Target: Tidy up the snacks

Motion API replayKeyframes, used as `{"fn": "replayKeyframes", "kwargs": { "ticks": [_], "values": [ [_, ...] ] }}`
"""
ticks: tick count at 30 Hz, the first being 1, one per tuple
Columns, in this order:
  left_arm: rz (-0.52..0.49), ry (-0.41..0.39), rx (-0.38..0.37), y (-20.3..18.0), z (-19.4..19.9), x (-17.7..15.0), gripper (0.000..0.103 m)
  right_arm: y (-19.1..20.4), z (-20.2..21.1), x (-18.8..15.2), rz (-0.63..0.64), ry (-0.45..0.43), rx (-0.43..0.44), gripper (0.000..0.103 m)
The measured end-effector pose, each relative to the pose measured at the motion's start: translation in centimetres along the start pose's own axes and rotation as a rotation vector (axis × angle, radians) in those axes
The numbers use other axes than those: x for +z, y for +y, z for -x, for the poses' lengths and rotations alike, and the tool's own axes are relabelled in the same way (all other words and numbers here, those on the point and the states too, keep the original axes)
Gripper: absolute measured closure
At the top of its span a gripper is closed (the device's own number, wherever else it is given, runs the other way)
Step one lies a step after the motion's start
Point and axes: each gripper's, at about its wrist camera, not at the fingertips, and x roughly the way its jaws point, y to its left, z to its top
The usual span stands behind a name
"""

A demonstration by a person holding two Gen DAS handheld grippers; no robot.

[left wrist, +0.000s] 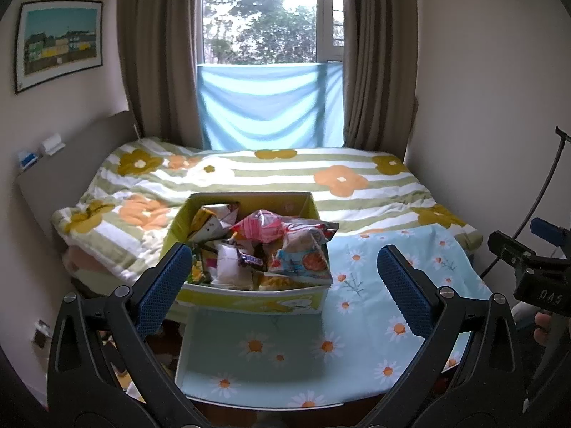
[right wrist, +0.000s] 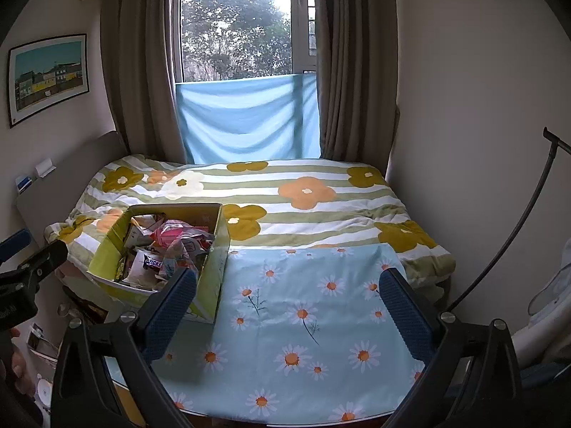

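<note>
- Your left claw [left wrist: 283, 285] is spread wide and holds nothing; its blue pads [left wrist: 164, 289] frame the snack box [left wrist: 249, 301] straight ahead at 12 o'clock.
- The box, yellow-green cardboard, sits on the daisy-print cloth [left wrist: 374, 306] covering the desk, heaped with snack packets [left wrist: 303, 253] and a Snickers bar [right wrist: 153, 262].
- Your right claw [right wrist: 287, 306] is also wide and empty, hovering over bare cloth.
- From the right wrist view, the box lies at 10 o'clock, its corner just behind the left pad.
- The striped flower duvet [right wrist: 314, 192] covers the bed beyond.
</note>
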Motion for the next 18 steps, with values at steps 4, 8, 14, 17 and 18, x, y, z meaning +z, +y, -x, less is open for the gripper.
{"fn": "replayKeyframes", "kwargs": {
  "ticks": [4, 8, 14, 17, 18],
  "values": [
    [-0.001, -0.01, 0.01, -0.14, 0.04, 0.06, 0.0, 0.02, -0.15, -0.02, 0.0, -0.001, -0.001, 0.001],
    [0.003, -0.018, 0.022, -0.24, 0.07, -0.03, 0.0, 0.02, -0.18, -0.08, -0.003, 0.002, 0.0, 0.001],
    [-0.002, -0.015, 0.046, -0.56, -0.06, -0.27, 0.0, 0.24, -0.21, -0.51, -0.006, 0.009, -0.003, 0.001],
    [0.009, -0.023, 0.035, -0.56, 0.0, -0.33, 0.0, 0.63, -0.33, -0.71, -0.004, 0.017, 0.0, 0.001],
    [0.013, -0.026, 0.034, -0.53, 0.14, -0.4, 0.0, 0.77, -0.4, -0.79, -0.003, 0.02, 0.002, 0.001]
  ]
}}
